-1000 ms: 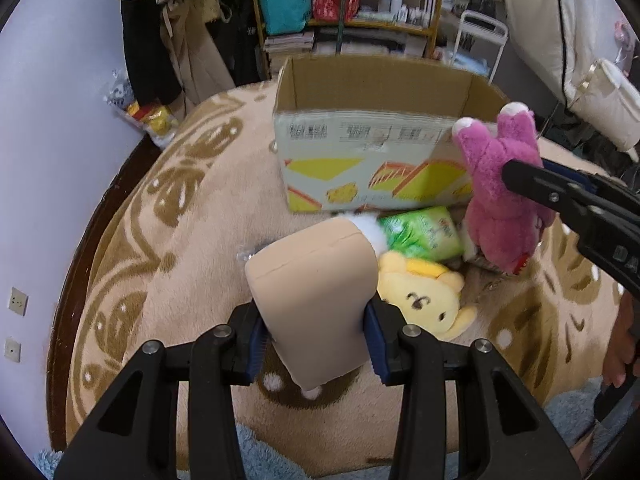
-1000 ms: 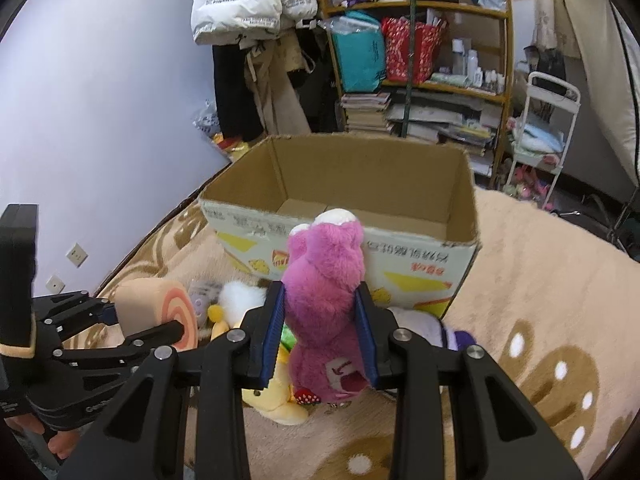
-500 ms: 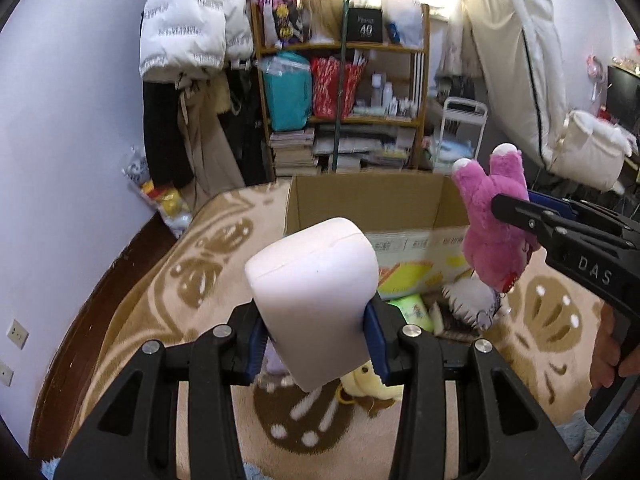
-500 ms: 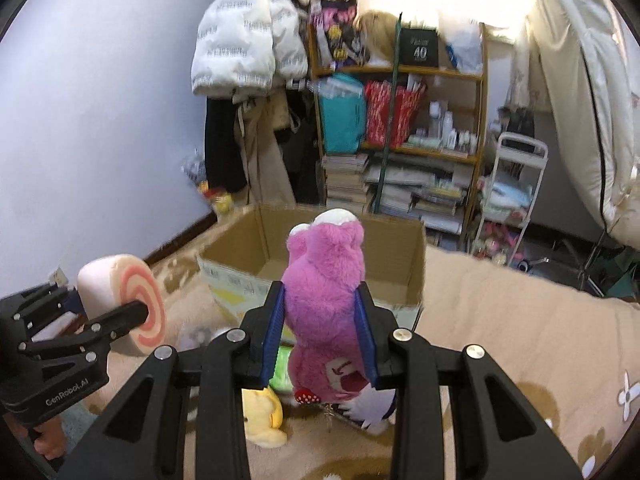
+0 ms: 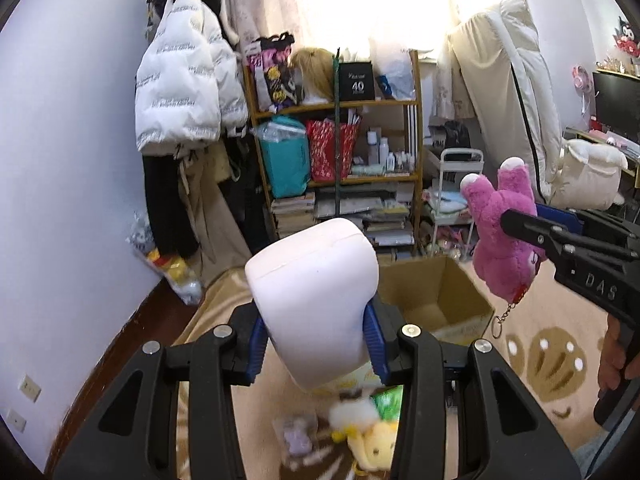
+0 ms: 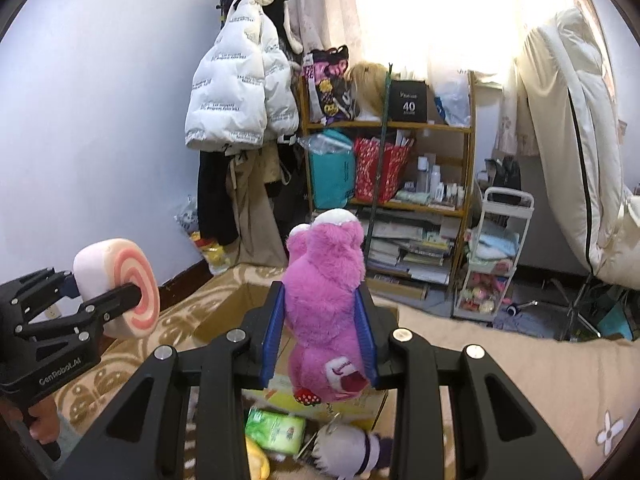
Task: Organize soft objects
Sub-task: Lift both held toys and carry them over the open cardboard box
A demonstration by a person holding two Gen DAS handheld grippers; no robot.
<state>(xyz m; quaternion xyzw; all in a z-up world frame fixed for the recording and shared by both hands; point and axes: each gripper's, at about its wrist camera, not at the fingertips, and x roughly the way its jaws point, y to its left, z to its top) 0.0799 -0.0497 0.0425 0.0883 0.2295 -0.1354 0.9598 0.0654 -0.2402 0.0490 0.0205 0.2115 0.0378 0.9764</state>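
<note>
Pink plush bear (image 6: 326, 300) is pinched upside down between the blue pads of the right hand-held gripper (image 6: 322, 334), feet pointing up, face and a little strawberry charm hanging at the bottom. In the left wrist view the same bear (image 5: 500, 240) dangles in the air at the right with a keychain (image 5: 502, 318) hanging off it, up above the open cardboard box (image 5: 436, 300).

The left hand-held gripper (image 5: 316, 338) is clamped on a roll-cake cushion (image 5: 316, 300), pale pinkish and squishy, fingers pressing in on both sides. From the right wrist view you can see the cushion's (image 6: 120, 286) swirl end, pink and cream, held up at the left above the patterned beige rug (image 6: 500, 360).

Both things are lifted clear of the floor. The box (image 6: 228, 312) sits on the rug below and ahead of the grippers, mostly hidden behind the bear in the right view.

More soft stuff lies on the rug below: a green packet (image 6: 276, 428), a yellow plush (image 5: 374, 446), a white fluffy toy (image 6: 348, 448) and a small purple one (image 5: 296, 438), a bit blurry.

Background is a cluttered shelf (image 6: 404, 168) and a white puffer jacket (image 6: 236, 92) hanging on the wall.
</note>
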